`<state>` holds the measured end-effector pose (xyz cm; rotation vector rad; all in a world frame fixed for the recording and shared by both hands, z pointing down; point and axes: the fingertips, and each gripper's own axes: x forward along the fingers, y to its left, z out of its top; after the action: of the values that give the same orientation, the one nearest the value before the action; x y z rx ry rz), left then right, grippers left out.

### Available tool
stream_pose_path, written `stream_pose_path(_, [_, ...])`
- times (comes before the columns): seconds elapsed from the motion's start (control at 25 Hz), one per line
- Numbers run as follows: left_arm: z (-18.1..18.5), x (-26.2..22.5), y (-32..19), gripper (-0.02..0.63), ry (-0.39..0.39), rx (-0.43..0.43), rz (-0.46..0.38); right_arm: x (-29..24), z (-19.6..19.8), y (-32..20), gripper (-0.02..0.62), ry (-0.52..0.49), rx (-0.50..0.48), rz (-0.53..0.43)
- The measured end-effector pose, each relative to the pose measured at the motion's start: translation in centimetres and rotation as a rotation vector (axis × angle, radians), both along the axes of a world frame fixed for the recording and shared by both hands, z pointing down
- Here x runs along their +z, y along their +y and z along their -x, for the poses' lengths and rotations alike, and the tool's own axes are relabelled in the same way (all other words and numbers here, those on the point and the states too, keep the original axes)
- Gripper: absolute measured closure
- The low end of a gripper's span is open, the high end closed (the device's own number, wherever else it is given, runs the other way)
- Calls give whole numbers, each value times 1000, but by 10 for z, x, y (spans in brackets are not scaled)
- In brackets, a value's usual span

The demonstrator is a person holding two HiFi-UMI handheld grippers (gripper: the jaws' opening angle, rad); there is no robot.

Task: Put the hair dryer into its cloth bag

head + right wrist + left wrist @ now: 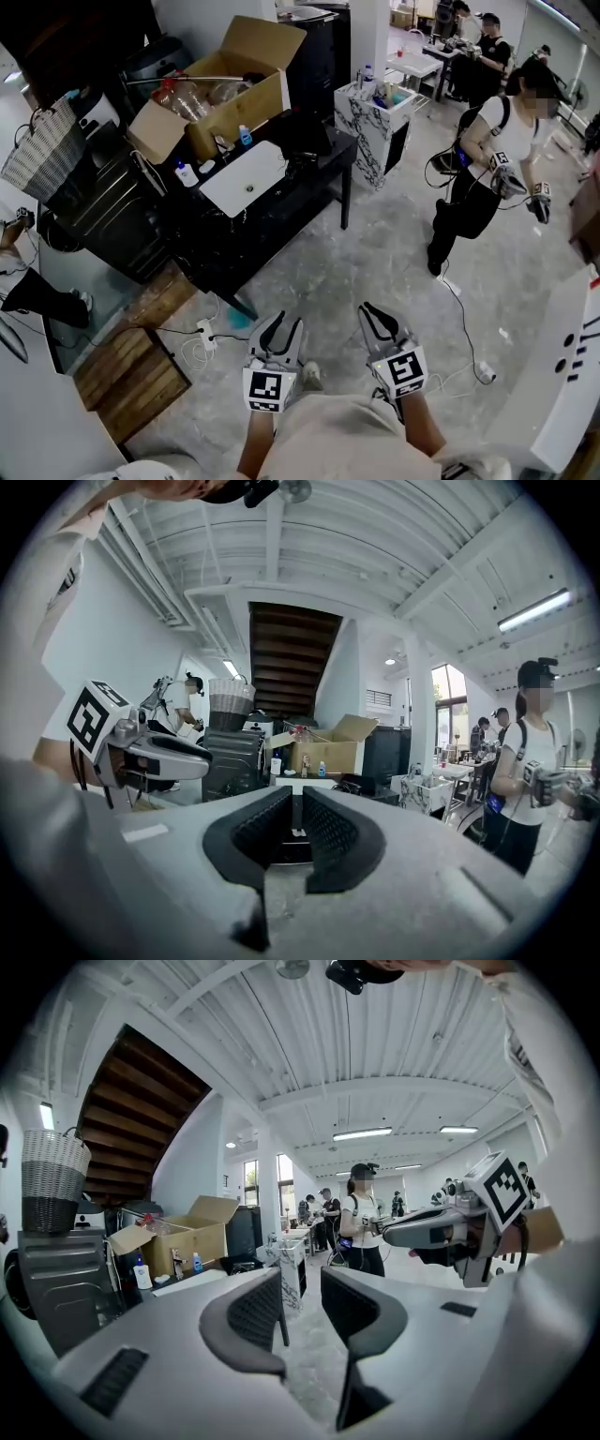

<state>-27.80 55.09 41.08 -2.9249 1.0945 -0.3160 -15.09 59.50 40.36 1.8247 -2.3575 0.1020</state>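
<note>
While both forearms (pixel 251 441) reach forward from the body, side by side and about parallel, each hand carries its gripper close to level, with the tips dipped slightly toward the floor (pixel 375 244).

Pose, all places taken from the black table (pixel 300 192):
- Left gripper (pixel 286 323): over the floor, short of the table's near corner and well apart from it. It points up the frame toward the table's right end. The marker cube (pixel 269 389) faces the head camera, with the wrist straight behind it.
- Right gripper (pixel 377 317): level with the left one and on the side farther from the table, aimed past the table's right end. Its cube sits flat on top.

Claws:
- Left: released. The pads stand apart with a clear narrow gap, and only floor shows through it.
- Right: clenched down to a thin slit, with nothing in it.

Task items: neither the hair dryer nor the bag can be picked out with certainty. A dark heap (pixel 309 131) lies on the table's right end, just beside the open cardboard box (pixel 234 84) and behind the white tray (pixel 246 176). I cannot tell what it is.

A person (pixel 487 159) stands beyond the table's right end, well apart from it.
</note>
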Motion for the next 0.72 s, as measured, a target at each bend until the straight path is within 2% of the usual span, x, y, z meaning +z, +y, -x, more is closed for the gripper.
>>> stream_pose_path(0.32, [12,3,-56,482,8,34,13,-2,18,-60,575,47,-2,-27])
stream_pose_path(0.52, [19,2,-88,486,25,44,16,0,25,-85,575,22,40,23])
stream_pose_path(0.72, [21,3,-111,491,36,66,20,2,23,-106,575,57,68,22])
